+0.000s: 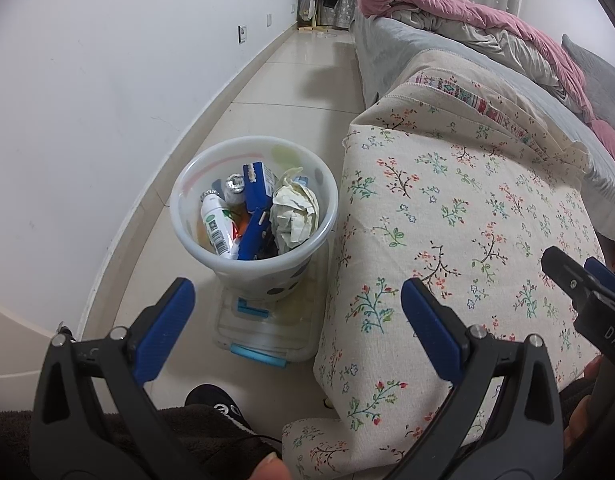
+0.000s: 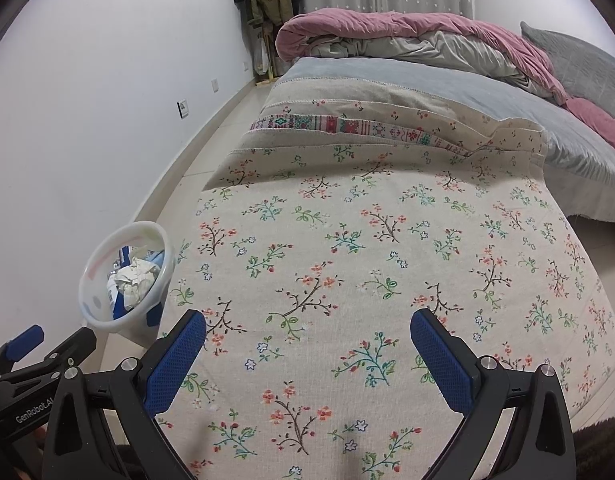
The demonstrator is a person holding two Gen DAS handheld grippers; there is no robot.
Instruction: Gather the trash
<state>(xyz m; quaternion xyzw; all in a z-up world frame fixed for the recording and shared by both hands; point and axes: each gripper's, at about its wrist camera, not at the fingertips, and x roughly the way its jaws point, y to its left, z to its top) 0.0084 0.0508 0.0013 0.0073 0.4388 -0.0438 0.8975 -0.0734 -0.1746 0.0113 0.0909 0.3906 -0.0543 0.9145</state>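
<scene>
Left gripper [image 1: 297, 320] and right gripper [image 2: 307, 356] jaws both gape, holding nothing. Bin [image 1: 325, 224] sits perched on a plastic box [image 1: 267, 344]; a bump likely tips it.

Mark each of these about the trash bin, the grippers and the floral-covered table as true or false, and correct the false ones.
1. The trash bin already holds a crumpled paper wad. True.
2. The left gripper is shut on a bottle. False: its jaws stand wide apart and hold nothing.
3. The bin stands on top of the floral cloth. False: it sits lower, beside the cloth's left edge, on a clear plastic box.
4. The right gripper is open over the floral cloth. True.
5. A white bottle lies on the floral cloth. False: it is inside the bin; no loose trash shows on the cloth.
</scene>
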